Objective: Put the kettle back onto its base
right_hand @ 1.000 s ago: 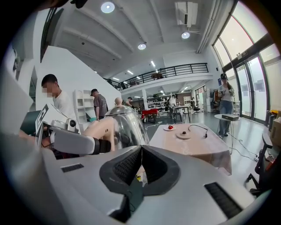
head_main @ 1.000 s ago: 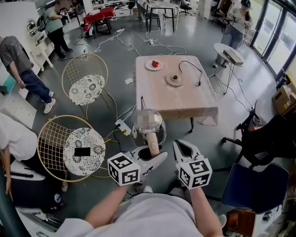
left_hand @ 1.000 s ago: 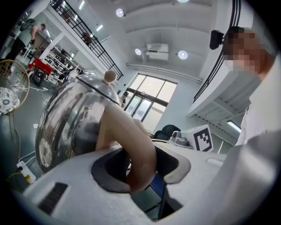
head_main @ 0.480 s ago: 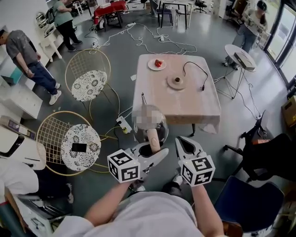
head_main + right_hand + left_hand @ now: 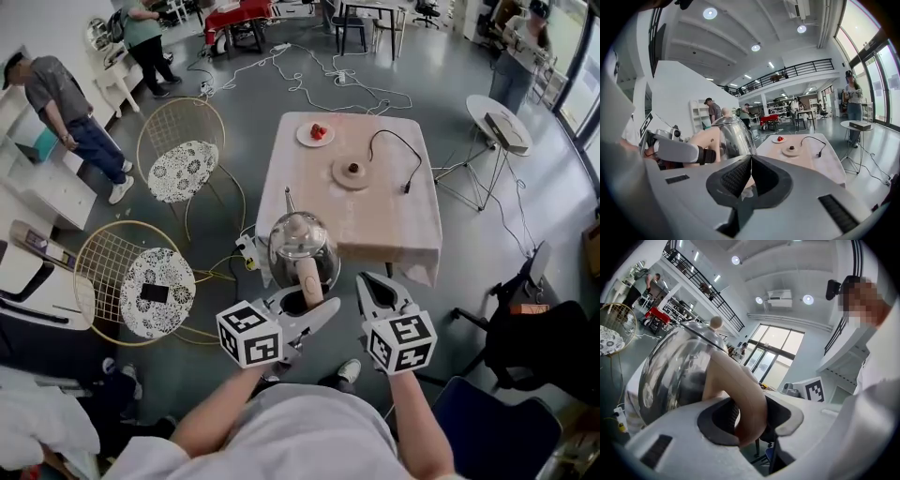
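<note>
Holding kettle (image 5: 300, 248), left gripper (image 5: 302, 307) clamped round handle (image 5: 309, 283)

You've got 1 kettle (image 5: 302, 251), 1 base (image 5: 352, 172), 1 plate (image 5: 315, 134), 1 table (image 5: 375, 220). Also 2 wire chairs (image 5: 178, 169) (image 5: 173, 281), 2 grippers (image 5: 307, 307) (image 5: 373, 283) in yr hands.

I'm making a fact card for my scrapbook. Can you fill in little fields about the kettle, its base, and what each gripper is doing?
kettle: shiny metal with a tan handle, held up in the air by the table's near edge
left gripper: shut on the handle
right gripper: jaws together, nothing in them, beside the kettle
base: round, on the table, nothing on it, black cord attached
plate: small, on the table's far side, something red on it
task status: kettle not yet on its base
</note>
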A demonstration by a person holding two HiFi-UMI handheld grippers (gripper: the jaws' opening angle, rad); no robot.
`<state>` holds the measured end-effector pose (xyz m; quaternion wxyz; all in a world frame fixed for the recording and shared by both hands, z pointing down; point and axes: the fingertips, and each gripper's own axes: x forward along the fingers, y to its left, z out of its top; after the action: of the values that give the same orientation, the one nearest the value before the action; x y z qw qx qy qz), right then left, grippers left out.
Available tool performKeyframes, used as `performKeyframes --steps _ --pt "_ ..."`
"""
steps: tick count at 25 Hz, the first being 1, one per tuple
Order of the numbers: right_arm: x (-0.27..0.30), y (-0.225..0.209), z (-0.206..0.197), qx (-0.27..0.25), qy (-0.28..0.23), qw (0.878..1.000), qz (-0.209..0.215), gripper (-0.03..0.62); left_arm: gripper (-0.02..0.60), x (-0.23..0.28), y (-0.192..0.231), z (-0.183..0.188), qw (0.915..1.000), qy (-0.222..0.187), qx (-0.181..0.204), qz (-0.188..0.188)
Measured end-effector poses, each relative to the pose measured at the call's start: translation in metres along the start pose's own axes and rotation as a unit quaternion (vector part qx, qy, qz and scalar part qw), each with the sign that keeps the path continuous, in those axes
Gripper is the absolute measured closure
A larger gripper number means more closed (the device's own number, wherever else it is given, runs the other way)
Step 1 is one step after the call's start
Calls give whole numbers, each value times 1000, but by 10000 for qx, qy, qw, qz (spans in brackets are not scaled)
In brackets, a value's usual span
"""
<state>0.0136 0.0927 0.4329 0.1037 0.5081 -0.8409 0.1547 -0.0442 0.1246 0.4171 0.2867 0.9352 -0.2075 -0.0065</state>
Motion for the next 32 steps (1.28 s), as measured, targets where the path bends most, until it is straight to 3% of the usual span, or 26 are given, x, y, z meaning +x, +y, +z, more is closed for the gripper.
performKeyframes --steps 16,32 --pt "-13 -78 1 71 -52 9995 316 589 425 73 -5 0 9992 -94 -27 392" --pt "25 -106 4 201 48 9998 67 589 423 103 33 23 9999 64 24 98"
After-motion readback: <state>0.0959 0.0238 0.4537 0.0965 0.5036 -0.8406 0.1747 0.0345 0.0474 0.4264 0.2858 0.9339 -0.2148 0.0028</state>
